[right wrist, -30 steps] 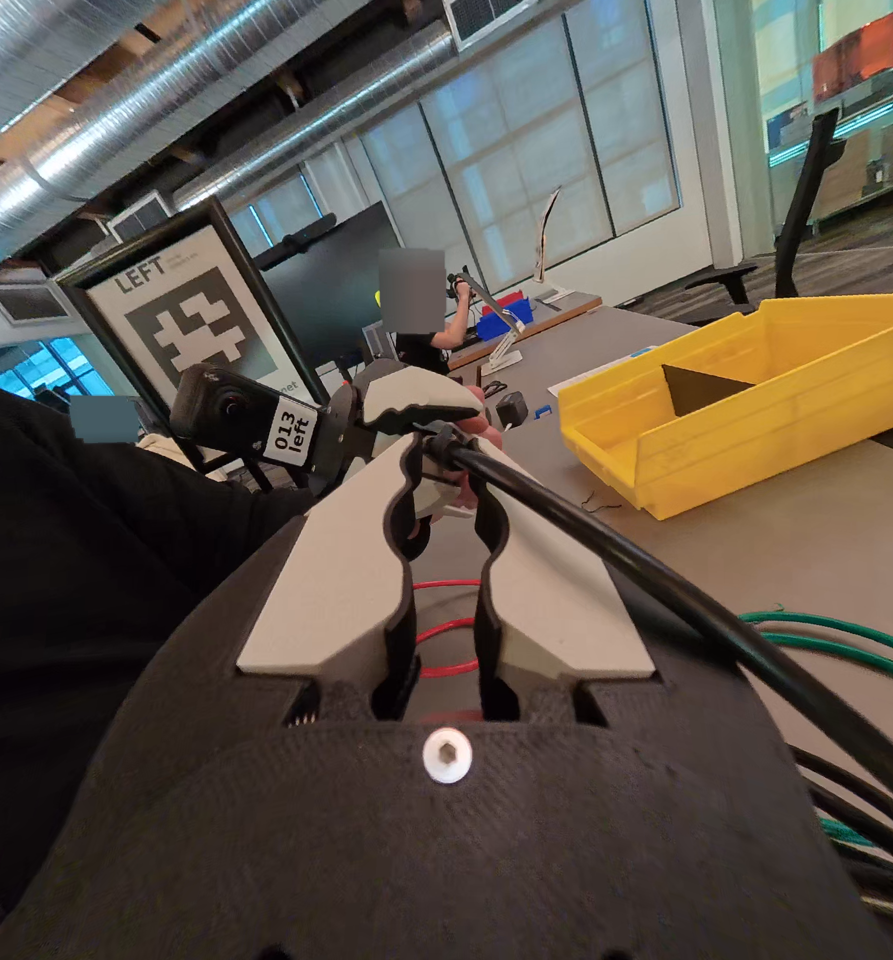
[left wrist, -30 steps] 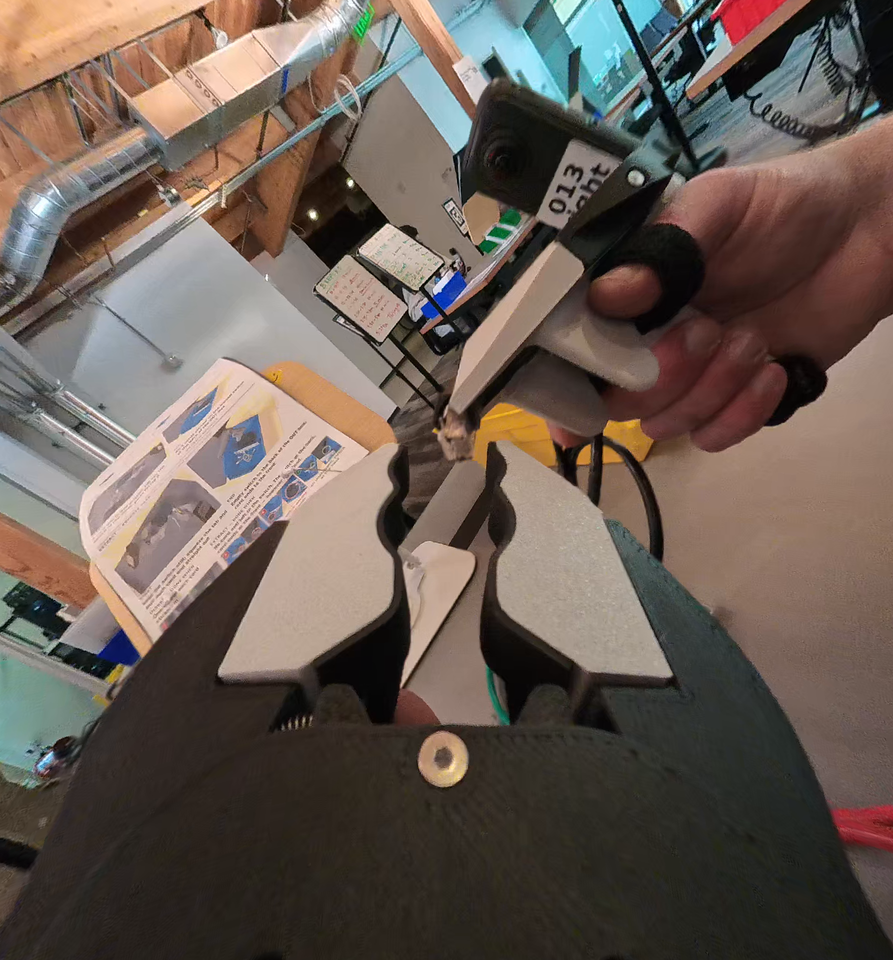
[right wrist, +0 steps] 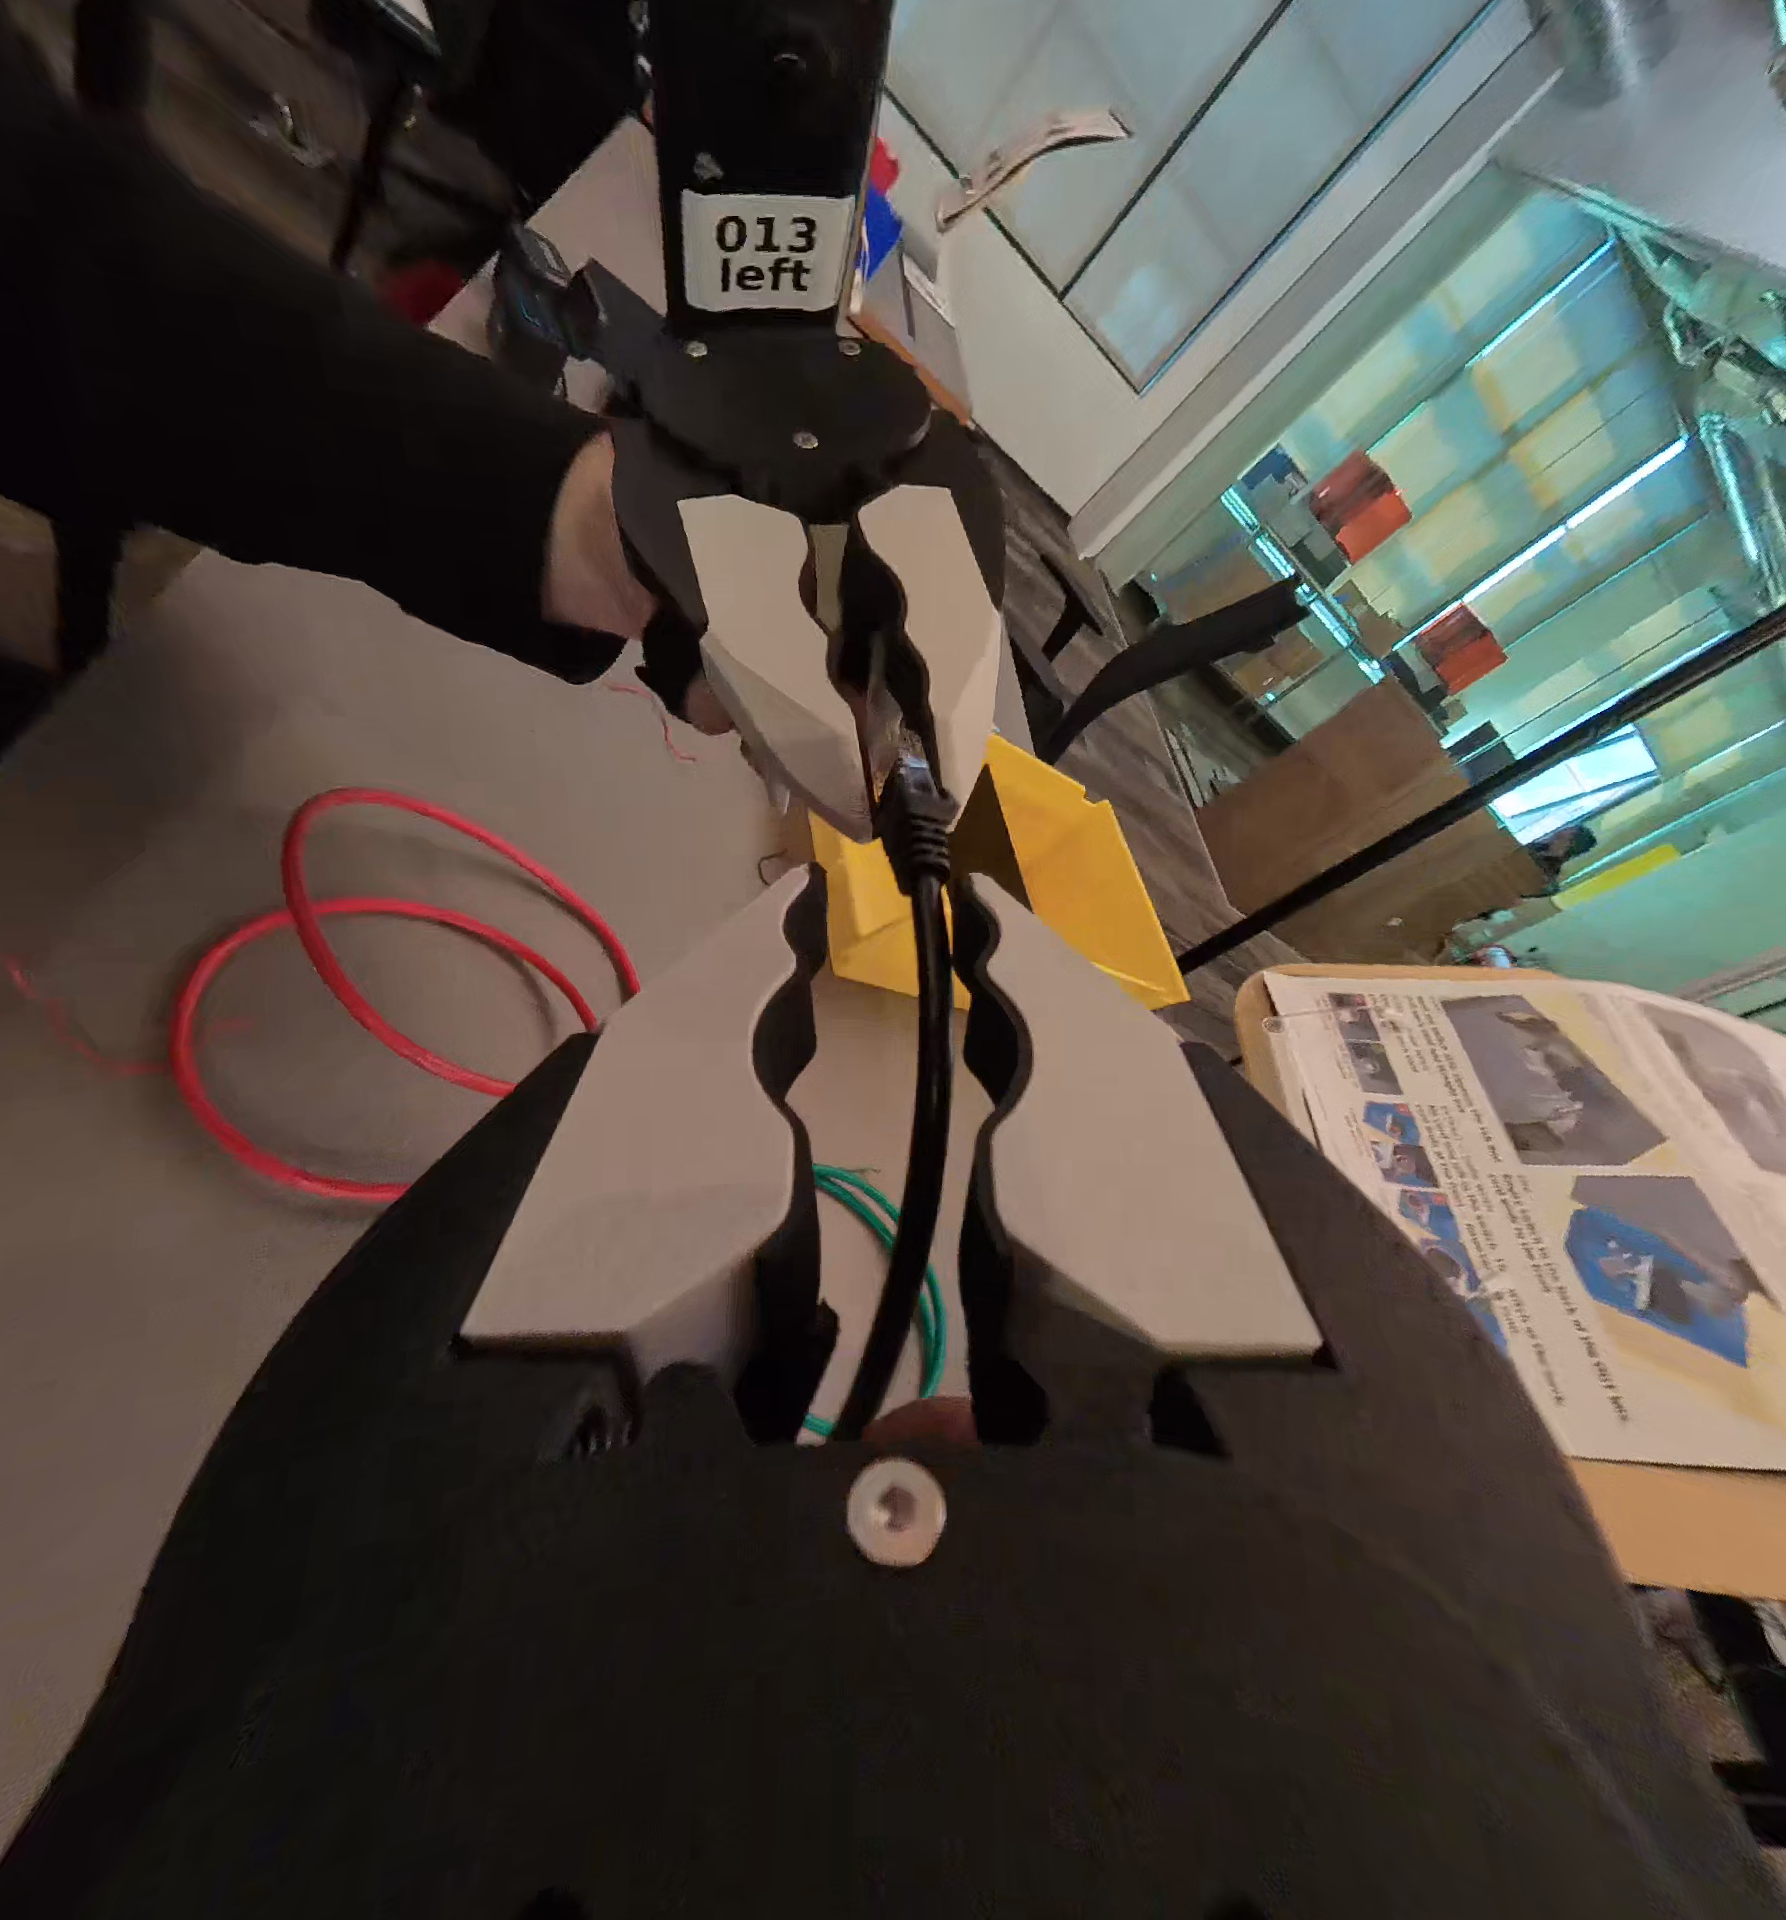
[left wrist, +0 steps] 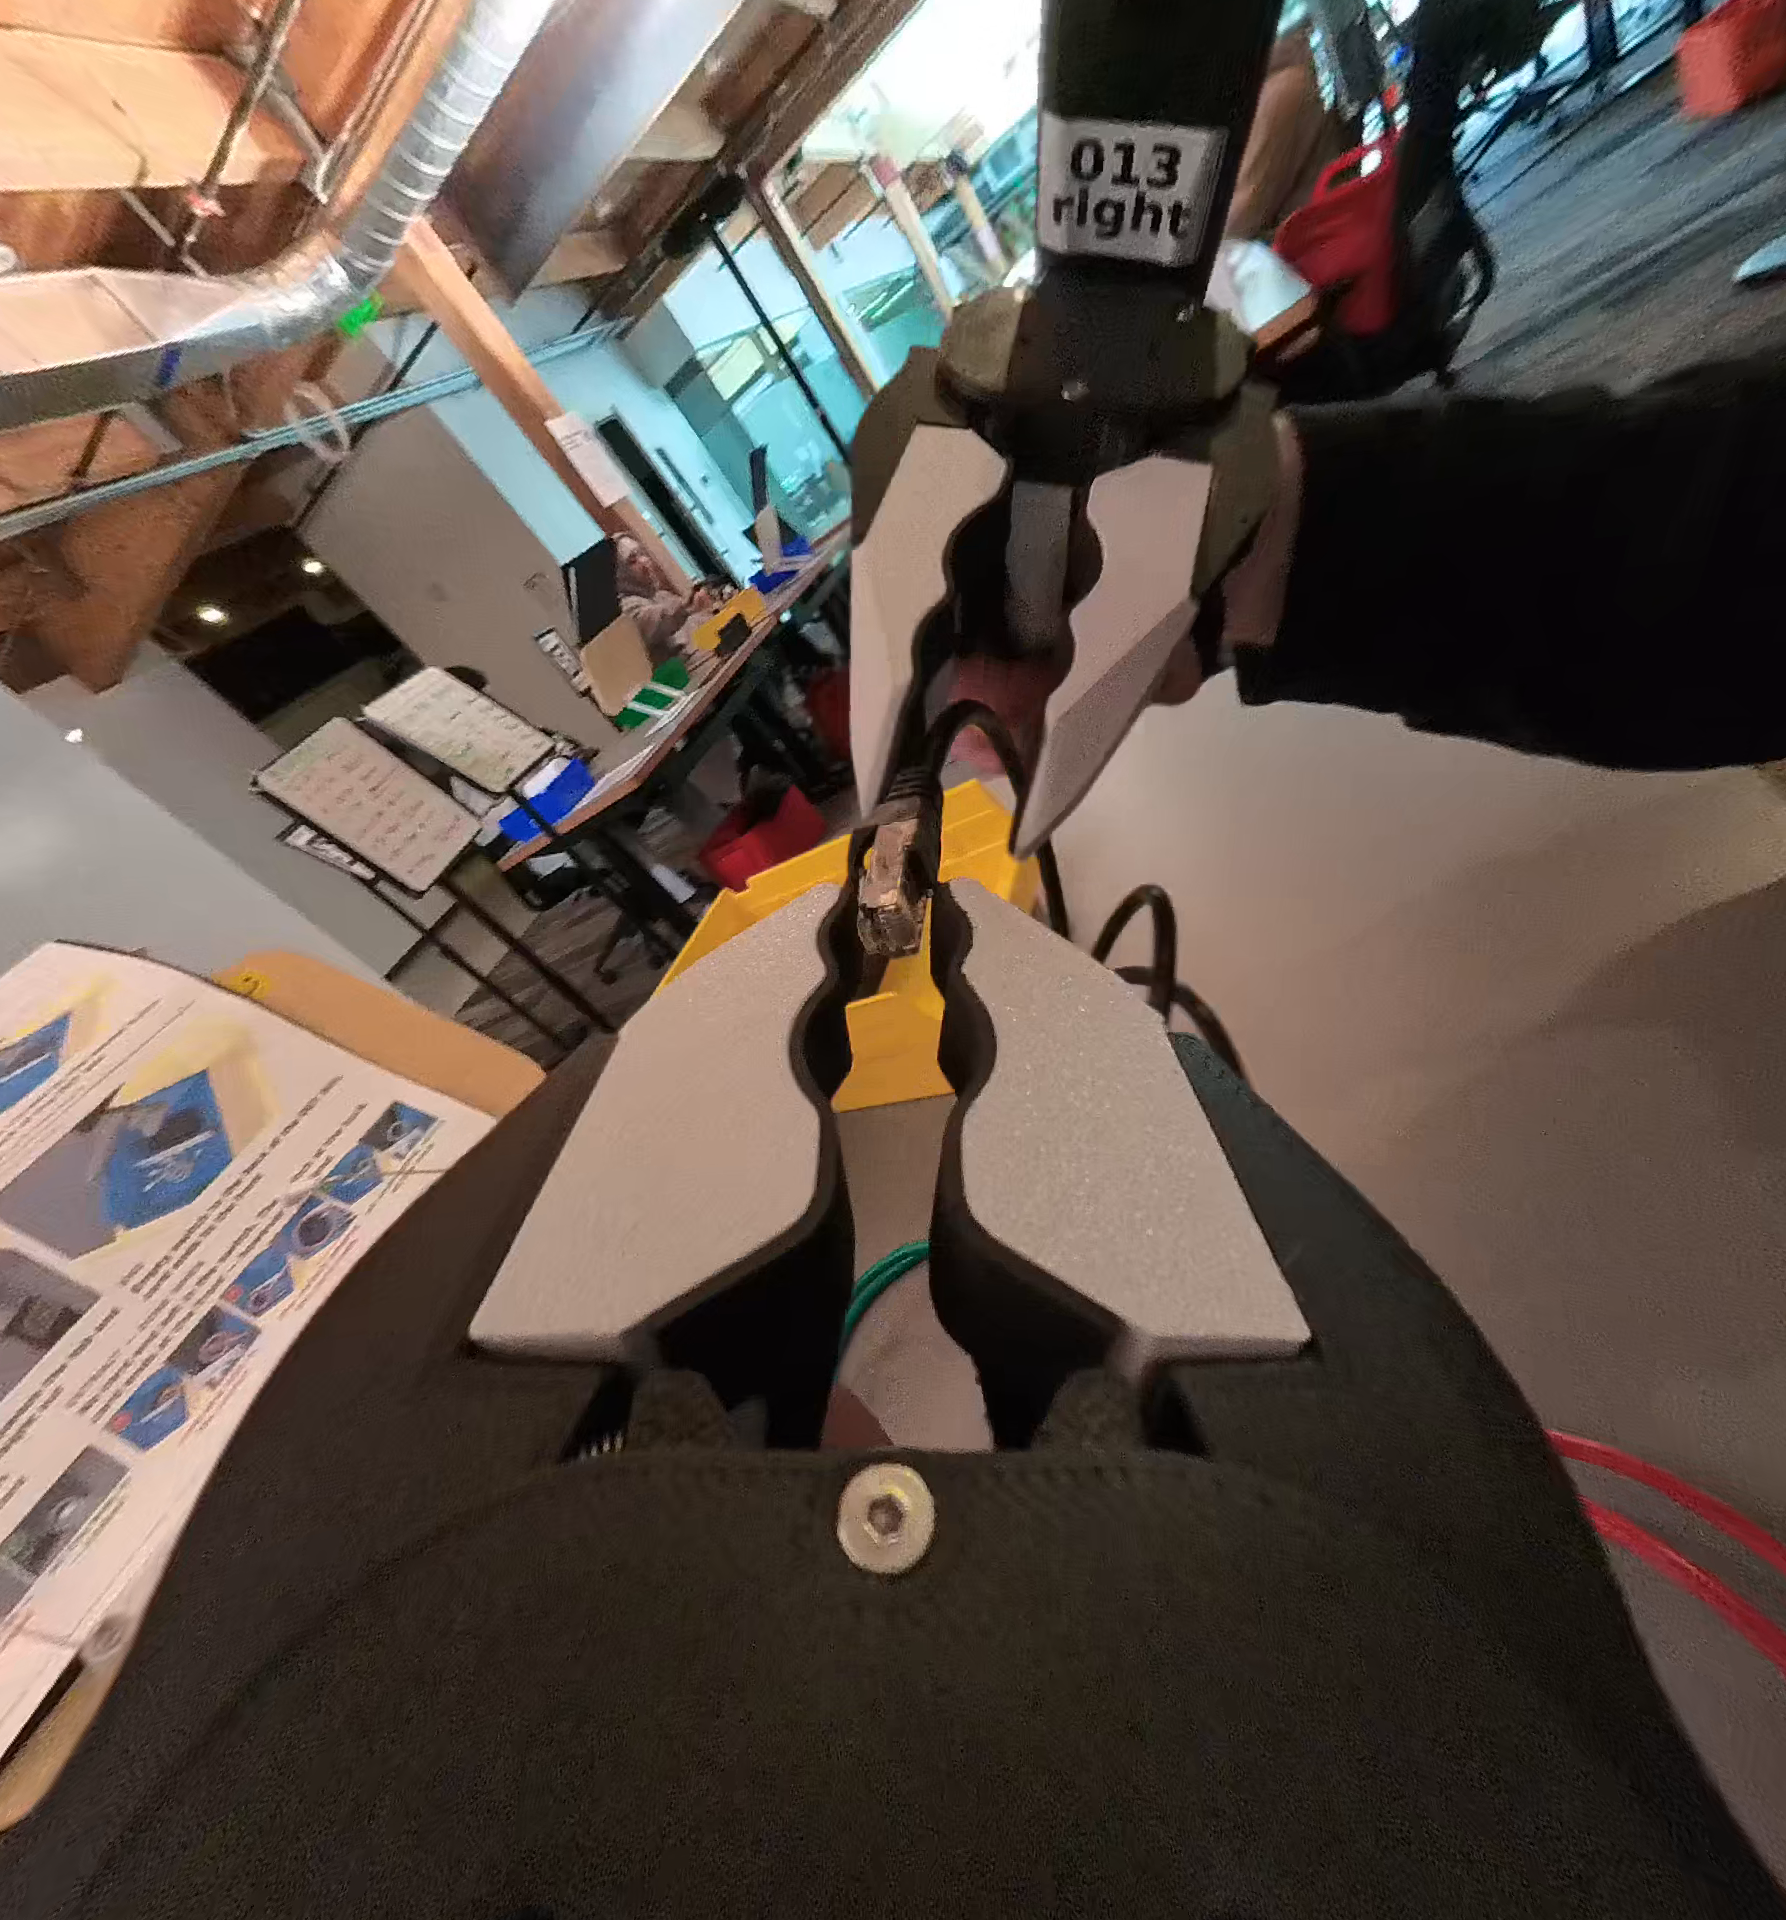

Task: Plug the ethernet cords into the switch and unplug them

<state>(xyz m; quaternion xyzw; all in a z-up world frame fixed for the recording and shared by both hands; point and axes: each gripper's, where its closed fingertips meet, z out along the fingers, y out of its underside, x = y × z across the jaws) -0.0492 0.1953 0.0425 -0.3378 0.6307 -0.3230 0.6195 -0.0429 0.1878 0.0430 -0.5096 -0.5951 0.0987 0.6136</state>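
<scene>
The left gripper [left wrist: 894,914] had its fingers clenched on the clear plug [left wrist: 891,896] of the black cord [right wrist: 925,1091], held above the grey surface [left wrist: 1440,987]. The right gripper [right wrist: 889,894], facing it tip to tip from twelve o'clock in the left wrist view, had its fingers released and spread, the cord running loosely between them. A red cord [right wrist: 390,997] lay coiled at nine o'clock in the right wrist view, a yellow bin [right wrist: 1076,883] lay beyond the tips, and a green cord [right wrist: 904,1257] showed below.
</scene>
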